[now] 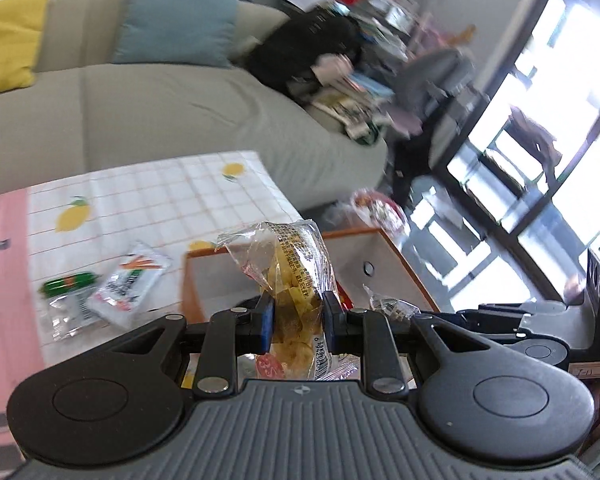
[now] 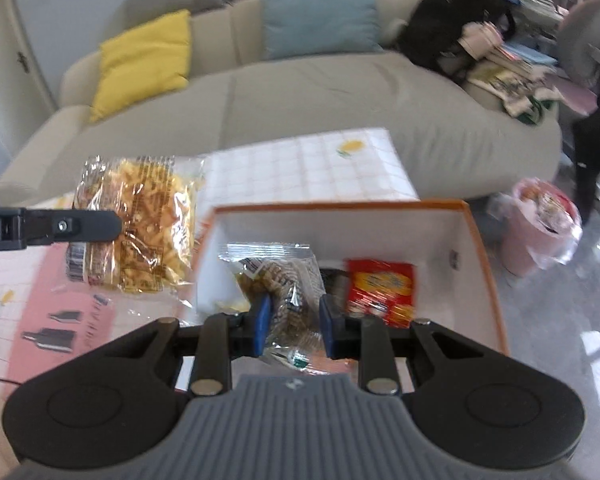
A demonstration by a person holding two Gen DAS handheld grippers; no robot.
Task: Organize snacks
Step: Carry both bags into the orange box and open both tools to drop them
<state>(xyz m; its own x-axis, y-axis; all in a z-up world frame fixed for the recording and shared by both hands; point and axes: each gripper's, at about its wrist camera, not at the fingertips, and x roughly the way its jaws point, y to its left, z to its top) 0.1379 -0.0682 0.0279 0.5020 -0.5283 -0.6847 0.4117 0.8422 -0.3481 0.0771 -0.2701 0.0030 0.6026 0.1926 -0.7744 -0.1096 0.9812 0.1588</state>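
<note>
My left gripper (image 1: 296, 320) is shut on a clear bag of yellow chips (image 1: 288, 276), held upright above the near rim of the orange-edged white box (image 1: 392, 252). From the right wrist view that same chip bag (image 2: 140, 220) hangs at the left with the left gripper (image 2: 114, 226) on it. My right gripper (image 2: 294, 320) is shut on a clear packet of brown snacks (image 2: 284, 276) over the box (image 2: 480, 240). A red snack packet (image 2: 380, 286) lies inside the box. Two packets, one green (image 1: 70, 284) and one white (image 1: 130, 280), lie on the lemon-print tablecloth (image 1: 160, 196).
A beige sofa (image 2: 300, 92) with yellow and teal cushions stands behind the table. A pink bin with a bag (image 2: 540, 224) sits on the floor at the right. Books and a black bag (image 2: 452, 16) pile on the sofa's right end.
</note>
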